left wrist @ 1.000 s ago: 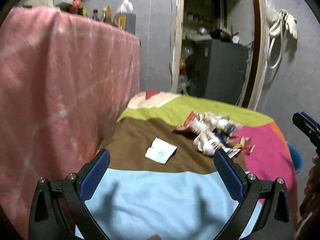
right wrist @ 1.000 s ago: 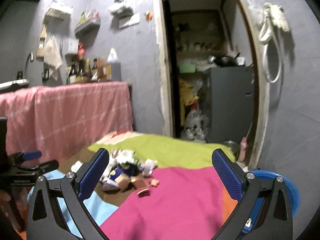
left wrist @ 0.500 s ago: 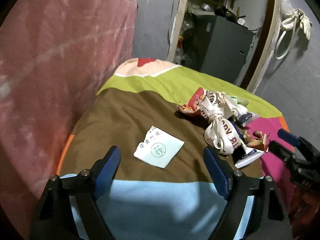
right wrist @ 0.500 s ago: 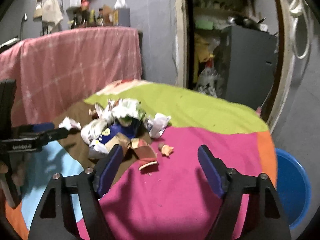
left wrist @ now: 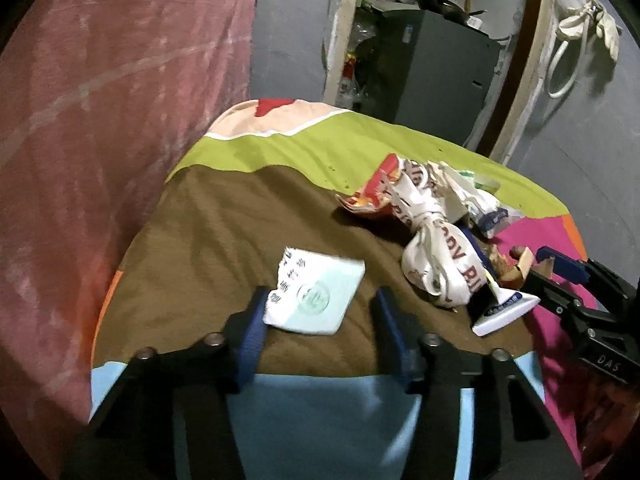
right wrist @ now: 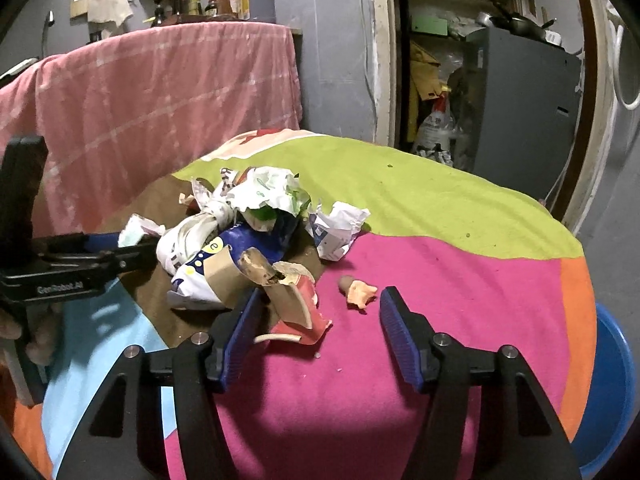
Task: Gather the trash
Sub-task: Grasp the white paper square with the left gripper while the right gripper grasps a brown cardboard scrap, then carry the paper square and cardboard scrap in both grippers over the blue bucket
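Observation:
A pale green paper packet (left wrist: 316, 292) lies on the brown patch of the many-coloured cloth (left wrist: 224, 240), between the fingers of my left gripper (left wrist: 322, 312). Its jaws are closing; the left pad is at the packet's corner and the right pad stands clear. My right gripper (right wrist: 316, 312) is also closing, around a torn red and brown cardboard piece (right wrist: 296, 308) at the front of the trash pile (right wrist: 240, 232), with a gap on the right side. A small orange scrap (right wrist: 360, 294) lies just ahead of it. A knotted white bag (left wrist: 432, 252) tops the pile.
A blue bin (right wrist: 604, 380) stands low beside the table's right edge. A pink cloth (right wrist: 160, 92) hangs over a counter on the left, with bottles on top. Behind is a doorway with a grey cabinet (left wrist: 436, 76). The pink cloth area (right wrist: 440, 300) holds only crumbs.
Both grippers tipped down and moved in over the table toward the trash. Both pairs of jaws narrowed from wide open, the left around the packet, the right around the cardboard.

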Demonstrator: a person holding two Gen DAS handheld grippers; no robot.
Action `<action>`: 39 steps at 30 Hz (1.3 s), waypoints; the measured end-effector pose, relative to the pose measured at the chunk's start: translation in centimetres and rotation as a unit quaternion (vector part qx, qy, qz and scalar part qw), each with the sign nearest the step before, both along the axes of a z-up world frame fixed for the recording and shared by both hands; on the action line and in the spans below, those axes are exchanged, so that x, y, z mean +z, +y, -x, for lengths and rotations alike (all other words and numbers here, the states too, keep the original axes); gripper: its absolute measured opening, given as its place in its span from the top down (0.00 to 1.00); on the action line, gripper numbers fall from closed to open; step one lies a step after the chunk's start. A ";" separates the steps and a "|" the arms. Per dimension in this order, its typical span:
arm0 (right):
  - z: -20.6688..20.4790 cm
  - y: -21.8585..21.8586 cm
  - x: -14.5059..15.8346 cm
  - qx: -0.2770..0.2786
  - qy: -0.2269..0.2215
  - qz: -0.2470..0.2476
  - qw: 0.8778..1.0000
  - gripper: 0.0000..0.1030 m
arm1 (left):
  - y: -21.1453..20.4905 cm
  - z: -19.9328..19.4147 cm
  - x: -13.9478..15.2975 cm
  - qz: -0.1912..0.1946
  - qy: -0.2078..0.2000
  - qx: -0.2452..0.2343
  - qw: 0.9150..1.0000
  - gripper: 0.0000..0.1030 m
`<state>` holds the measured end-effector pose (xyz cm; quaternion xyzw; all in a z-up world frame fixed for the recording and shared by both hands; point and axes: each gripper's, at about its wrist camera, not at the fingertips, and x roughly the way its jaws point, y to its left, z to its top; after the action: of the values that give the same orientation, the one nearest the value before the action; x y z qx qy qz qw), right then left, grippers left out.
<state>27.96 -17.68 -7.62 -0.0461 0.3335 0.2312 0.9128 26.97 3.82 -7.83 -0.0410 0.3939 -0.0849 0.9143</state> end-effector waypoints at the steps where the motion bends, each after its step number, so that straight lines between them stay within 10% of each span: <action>1: 0.2 0.1 0.0 0.002 0.000 0.000 1.000 0.48 | -0.1 0.1 0.0 -0.002 0.000 -0.003 1.000 0.62; 10: 0.2 1.3 -0.3 0.026 0.013 0.002 1.000 0.78 | -0.7 0.0 -0.1 0.001 0.003 -0.019 1.000 0.74; 25: 2.8 0.3 0.8 0.020 -0.028 -0.016 0.999 0.82 | -1.1 2.9 1.7 0.022 -0.030 -0.014 0.999 0.76; 39: 8.6 -4.2 6.6 -0.033 -0.181 -0.064 0.981 0.82 | -7.3 8.0 7.5 0.040 -0.182 -0.021 0.982 0.76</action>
<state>19.33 -21.92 -1.04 -0.0173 0.1485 0.2098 0.9662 19.00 -3.47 -0.35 -0.0528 0.2178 -0.1260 0.9664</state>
